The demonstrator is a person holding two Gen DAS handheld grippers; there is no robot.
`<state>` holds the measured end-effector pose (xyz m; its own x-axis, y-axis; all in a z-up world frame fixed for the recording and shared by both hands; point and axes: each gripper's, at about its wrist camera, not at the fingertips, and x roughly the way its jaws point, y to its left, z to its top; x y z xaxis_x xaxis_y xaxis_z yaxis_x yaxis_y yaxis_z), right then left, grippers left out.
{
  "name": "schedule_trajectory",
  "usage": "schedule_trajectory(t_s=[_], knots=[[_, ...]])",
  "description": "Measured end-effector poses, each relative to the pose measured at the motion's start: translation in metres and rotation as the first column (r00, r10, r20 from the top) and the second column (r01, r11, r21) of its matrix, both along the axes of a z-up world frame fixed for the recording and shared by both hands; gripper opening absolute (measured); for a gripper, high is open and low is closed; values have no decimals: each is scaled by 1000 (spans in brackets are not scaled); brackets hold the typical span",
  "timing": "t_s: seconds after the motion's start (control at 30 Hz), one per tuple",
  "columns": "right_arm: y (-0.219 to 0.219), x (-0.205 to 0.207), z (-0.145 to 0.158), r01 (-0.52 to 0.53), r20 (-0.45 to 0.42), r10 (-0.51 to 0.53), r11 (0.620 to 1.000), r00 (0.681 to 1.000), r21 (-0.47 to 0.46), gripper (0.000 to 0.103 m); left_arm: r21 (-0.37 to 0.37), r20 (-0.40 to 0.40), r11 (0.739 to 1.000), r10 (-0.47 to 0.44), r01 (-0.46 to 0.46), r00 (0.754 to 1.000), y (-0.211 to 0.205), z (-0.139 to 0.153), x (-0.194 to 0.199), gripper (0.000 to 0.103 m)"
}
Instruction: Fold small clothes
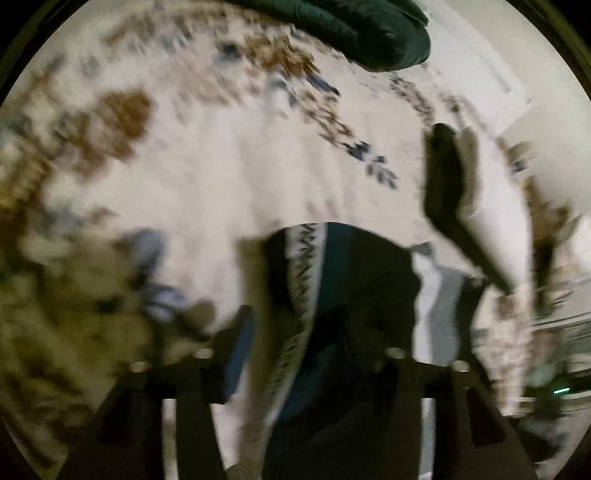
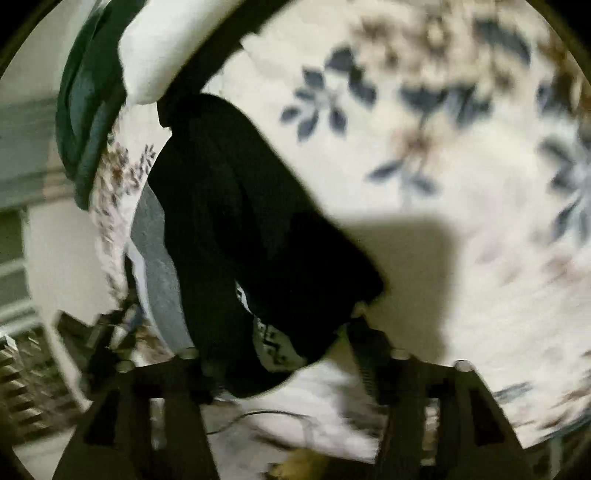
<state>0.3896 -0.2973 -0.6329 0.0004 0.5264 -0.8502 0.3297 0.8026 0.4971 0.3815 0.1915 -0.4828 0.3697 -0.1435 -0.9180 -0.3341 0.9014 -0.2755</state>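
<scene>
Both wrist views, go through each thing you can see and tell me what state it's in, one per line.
Dark garment with patterned band: bunched, not folded flat, lying on the bedspread.
Green garment: rolled up at the far edge.
Floral bedspread: spread out under the clothes.
Left gripper: open.
Right gripper: open over the dark garment.

I count two grippers, my left gripper point(image 1: 295, 343) and my right gripper point(image 2: 280, 332). One black garment point(image 2: 258, 221) with a patterned white band lies on one flowered sheet point(image 2: 443, 258). One grey cloth point(image 2: 159, 266) sits beside it, and one dark green bundle point(image 1: 351, 29) further off.
</scene>
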Motion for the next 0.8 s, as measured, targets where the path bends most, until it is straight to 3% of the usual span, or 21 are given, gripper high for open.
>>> schedule_trajectory(t_s=[0.13, 0.17, 0.33, 0.5, 0.67, 0.73, 0.77, 0.8], knots=[[-1, 14, 26, -81, 41, 85, 991, 996, -103, 71, 151, -8, 988, 12, -11, 1000, -29, 22, -23, 99], [1, 25, 29, -91, 44, 96, 990, 994, -110, 71, 181, -23, 983, -3, 7, 1000, -43, 23, -26, 102], [26, 83, 22, -144, 95, 161, 976, 982, -163, 71, 157, -101, 985, -63, 78, 993, -87, 4, -26, 102], [63, 128, 3, -246, 78, 270, 942, 960, -227, 72, 158, -138, 982, -78, 100, 987, -107, -13, -26, 102], [79, 149, -34, -316, 9, 323, 933, 946, -174, 70, 143, -131, 987, -55, 73, 990, -105, -15, -24, 102], [77, 150, -37, -304, 14, 309, 942, 951, -143, 47, 135, -127, 988, -51, 68, 991, -104, -15, -25, 102], [76, 150, -37, -296, 16, 301, 946, 953, -135, 27, 133, -126, 989, -47, 64, 991, -103, -14, -25, 102], [73, 151, -34, -278, 23, 284, 951, 959, -138, 18, 129, -127, 990, -44, 61, 991, -102, -14, -25, 102]])
